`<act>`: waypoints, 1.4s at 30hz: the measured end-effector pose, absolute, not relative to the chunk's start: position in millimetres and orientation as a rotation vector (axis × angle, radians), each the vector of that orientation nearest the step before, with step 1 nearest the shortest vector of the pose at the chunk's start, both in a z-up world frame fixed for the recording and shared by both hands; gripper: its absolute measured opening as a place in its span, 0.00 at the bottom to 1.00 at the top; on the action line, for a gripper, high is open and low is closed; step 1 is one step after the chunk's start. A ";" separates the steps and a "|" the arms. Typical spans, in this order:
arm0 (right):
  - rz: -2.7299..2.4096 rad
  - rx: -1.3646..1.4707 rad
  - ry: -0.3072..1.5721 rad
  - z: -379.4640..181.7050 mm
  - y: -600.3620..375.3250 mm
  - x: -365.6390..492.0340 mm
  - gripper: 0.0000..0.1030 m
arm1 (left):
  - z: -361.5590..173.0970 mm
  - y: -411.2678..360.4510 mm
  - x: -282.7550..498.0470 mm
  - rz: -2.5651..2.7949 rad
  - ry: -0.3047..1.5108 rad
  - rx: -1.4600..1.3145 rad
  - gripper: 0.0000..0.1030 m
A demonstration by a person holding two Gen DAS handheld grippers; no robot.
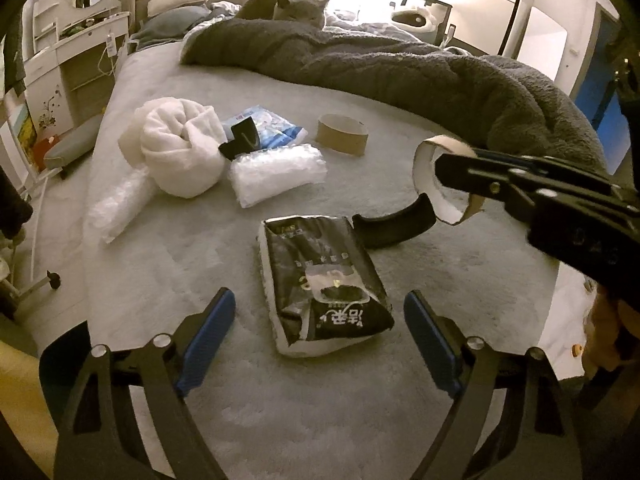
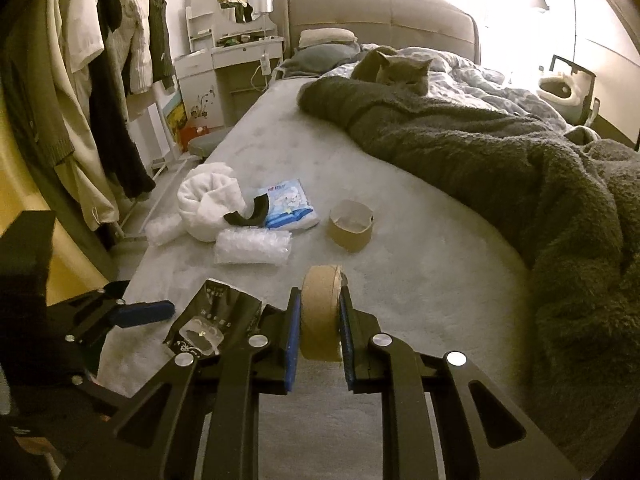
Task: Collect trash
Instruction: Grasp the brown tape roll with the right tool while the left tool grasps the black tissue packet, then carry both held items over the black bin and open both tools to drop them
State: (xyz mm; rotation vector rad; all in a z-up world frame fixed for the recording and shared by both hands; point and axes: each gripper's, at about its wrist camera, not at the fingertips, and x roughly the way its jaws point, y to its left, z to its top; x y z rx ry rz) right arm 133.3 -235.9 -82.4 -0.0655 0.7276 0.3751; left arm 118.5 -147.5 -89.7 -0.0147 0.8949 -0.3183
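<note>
Trash lies scattered on a wide bed with a pale grey plush cover (image 1: 168,264). A dark grey fleecy blanket (image 1: 400,68) is heaped along the bed's far side, and a grey cat (image 1: 296,8) rests on it near the padded headboard. A rolled white fluffy towel (image 1: 180,148) sits toward the bed's left edge, with two clear bubble-wrap bundles (image 1: 276,172) just beside it and a blue and white plastic packet (image 1: 268,128) behind them. A black plastic tissue pack with white printing (image 1: 324,280) lies flat near the front of the bed, between the blue pads of the left gripper (image 1: 320,336), whose jaws are spread wide and touch nothing. A curved black plastic piece (image 1: 392,228) lies just beyond the pack. A brown cardboard tape core (image 1: 342,134) stands on the cover, apart from the rest. The right gripper (image 2: 320,328) has its jaws pressed together on a second cardboard tape ring (image 2: 322,312), pinching it by its flat sides and holding it above the cover.
</note>
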 end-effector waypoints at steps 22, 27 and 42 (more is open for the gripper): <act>0.389 -0.024 0.652 -63.6 -227.3 129.0 0.17 | -78.3 -132.7 115.0 -0.296 0.878 -0.032 0.58; 0.432 -0.021 0.646 -58.5 -206.3 131.0 0.17 | -71.8 -114.5 107.2 -0.277 0.863 -0.031 0.58; 0.632 -0.036 0.678 -54.9 -107.5 139.0 0.17 | -73.2 -17.3 101.2 -0.119 0.861 -0.103 0.58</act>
